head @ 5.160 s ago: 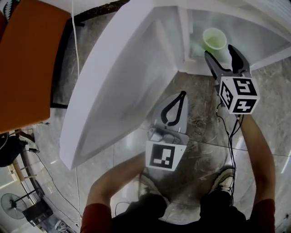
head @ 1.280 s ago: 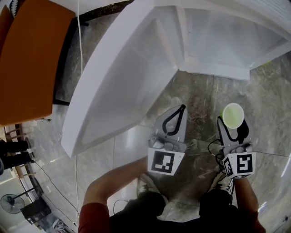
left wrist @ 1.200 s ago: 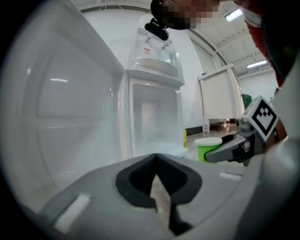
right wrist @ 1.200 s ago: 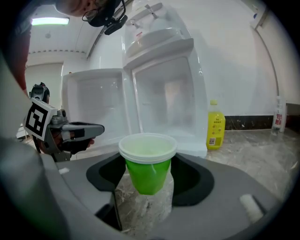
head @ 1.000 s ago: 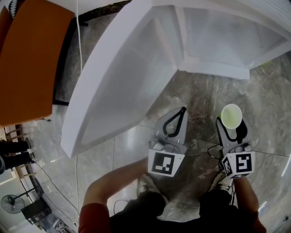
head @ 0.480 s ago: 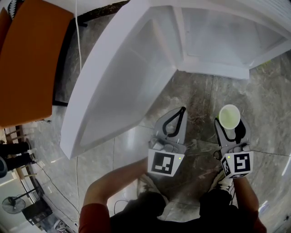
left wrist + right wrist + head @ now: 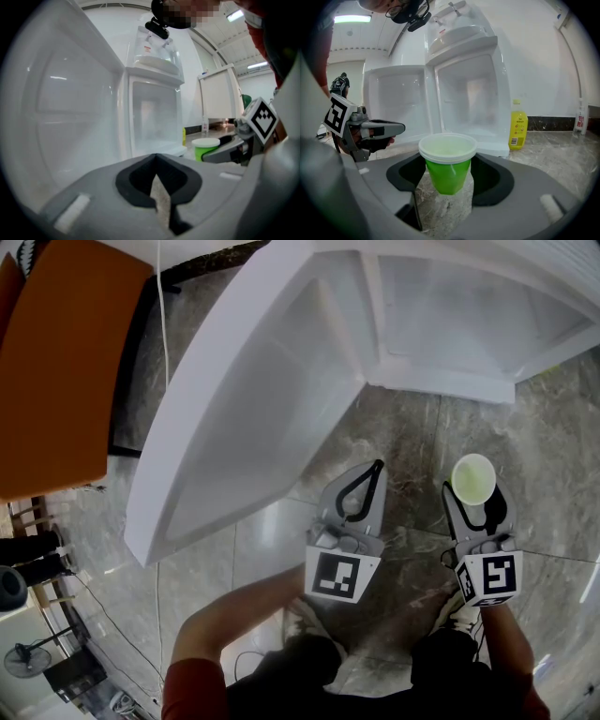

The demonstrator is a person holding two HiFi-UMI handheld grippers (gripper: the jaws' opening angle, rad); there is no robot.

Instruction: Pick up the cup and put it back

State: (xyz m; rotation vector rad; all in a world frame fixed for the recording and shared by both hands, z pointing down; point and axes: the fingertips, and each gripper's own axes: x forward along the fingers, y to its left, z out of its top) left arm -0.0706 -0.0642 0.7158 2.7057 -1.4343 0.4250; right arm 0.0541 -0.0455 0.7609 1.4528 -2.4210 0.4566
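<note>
The green cup (image 7: 473, 478) with a pale rim hangs over the marble floor in front of the open fridge. My right gripper (image 7: 475, 501) is shut on it. In the right gripper view the cup (image 7: 447, 164) sits upright between the two jaws, its bottom off the floor. My left gripper (image 7: 372, 470) is to the left of it at about the same height, shut with nothing in it. In the left gripper view its jaw tips (image 7: 157, 164) meet, and the cup (image 7: 205, 147) shows to the right.
The white fridge (image 7: 450, 324) stands open ahead, its door (image 7: 244, 399) swung out to the left. A yellow bottle (image 7: 518, 129) stands on the floor by the fridge's right side. An orange tabletop (image 7: 56, 362) is at far left. A white cable (image 7: 161, 324) hangs beside the door.
Five seconds ago the cup stood inside the fridge between the right gripper's jaws; now it is held out over the floor. Over the last second both grippers have stayed put.
</note>
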